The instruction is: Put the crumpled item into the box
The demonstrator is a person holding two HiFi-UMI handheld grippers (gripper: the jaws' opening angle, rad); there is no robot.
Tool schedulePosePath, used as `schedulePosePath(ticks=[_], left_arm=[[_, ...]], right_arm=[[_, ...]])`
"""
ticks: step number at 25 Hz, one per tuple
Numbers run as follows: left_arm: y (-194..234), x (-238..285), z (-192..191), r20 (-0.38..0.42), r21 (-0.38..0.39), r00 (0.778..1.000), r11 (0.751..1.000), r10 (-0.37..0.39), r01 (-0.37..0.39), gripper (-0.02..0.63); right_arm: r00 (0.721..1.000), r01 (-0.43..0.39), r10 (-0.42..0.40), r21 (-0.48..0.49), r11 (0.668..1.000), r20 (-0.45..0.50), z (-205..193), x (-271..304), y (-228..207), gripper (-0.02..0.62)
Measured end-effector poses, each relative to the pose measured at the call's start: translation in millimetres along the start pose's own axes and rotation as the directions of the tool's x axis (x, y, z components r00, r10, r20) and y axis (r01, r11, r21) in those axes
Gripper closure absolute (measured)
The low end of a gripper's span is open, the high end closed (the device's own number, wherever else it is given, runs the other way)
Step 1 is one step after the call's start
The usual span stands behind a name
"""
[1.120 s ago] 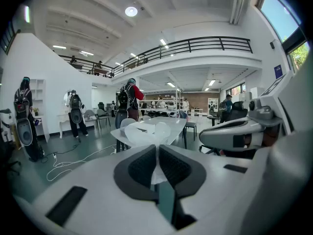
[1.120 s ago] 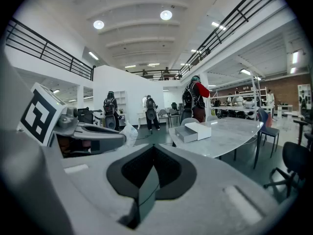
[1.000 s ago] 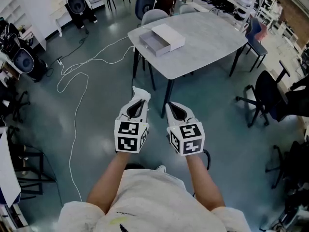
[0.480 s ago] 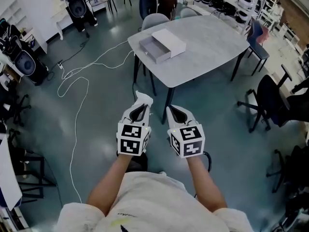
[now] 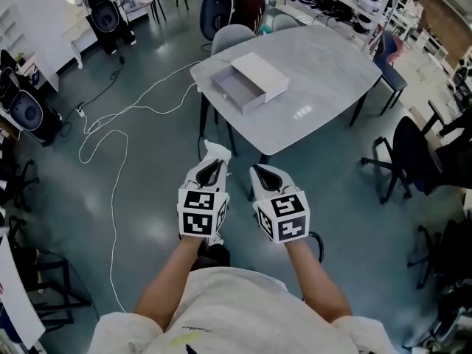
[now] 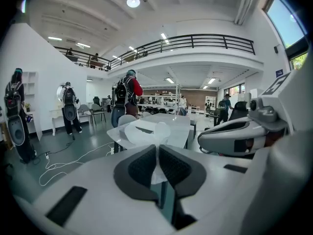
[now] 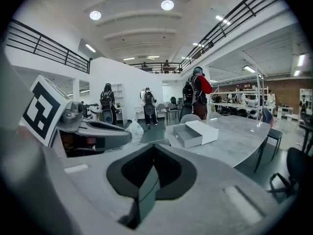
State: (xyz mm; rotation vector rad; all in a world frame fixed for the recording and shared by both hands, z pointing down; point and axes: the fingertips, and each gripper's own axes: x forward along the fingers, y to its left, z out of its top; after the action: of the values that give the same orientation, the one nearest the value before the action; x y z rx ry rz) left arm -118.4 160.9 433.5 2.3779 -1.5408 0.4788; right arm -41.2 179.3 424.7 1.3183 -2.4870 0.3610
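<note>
My left gripper is shut on a crumpled white tissue, which sticks out past the jaw tips; in the left gripper view the tissue fans out above the closed pads. My right gripper is shut with nothing in it, held beside the left one above the floor. The box, a white sleeve with a grey drawer pulled out, lies on the grey table ahead of both grippers. In the right gripper view the box shows at middle right.
A white cable loops across the floor at left. Chairs stand behind the table and office chairs at right. People with backpacks stand beyond the table. Speakers line the left wall.
The table and box have drifted slightly nearer and lower in the head view as I move forward. Both grippers keep their pose, the left still holding the tissue.
</note>
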Motion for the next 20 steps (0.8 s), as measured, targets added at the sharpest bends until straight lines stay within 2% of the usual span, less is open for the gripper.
schedulePosePath(ticks=[12,20], left_arm=[[79,70,27,-0.017,-0.009,0.995,0.995,-0.101,0.101,0.581],[100,107,43,-0.010,0.003,0.986,0.986,-0.169,0.169,0.581]], right_arm=[[0.996,0.086,-0.085,0.021,0.996,-0.029,41,98,-11,0.591],[0.990,0.140,-0.139,0.032,0.990,-0.030,57,136,-24,0.591]])
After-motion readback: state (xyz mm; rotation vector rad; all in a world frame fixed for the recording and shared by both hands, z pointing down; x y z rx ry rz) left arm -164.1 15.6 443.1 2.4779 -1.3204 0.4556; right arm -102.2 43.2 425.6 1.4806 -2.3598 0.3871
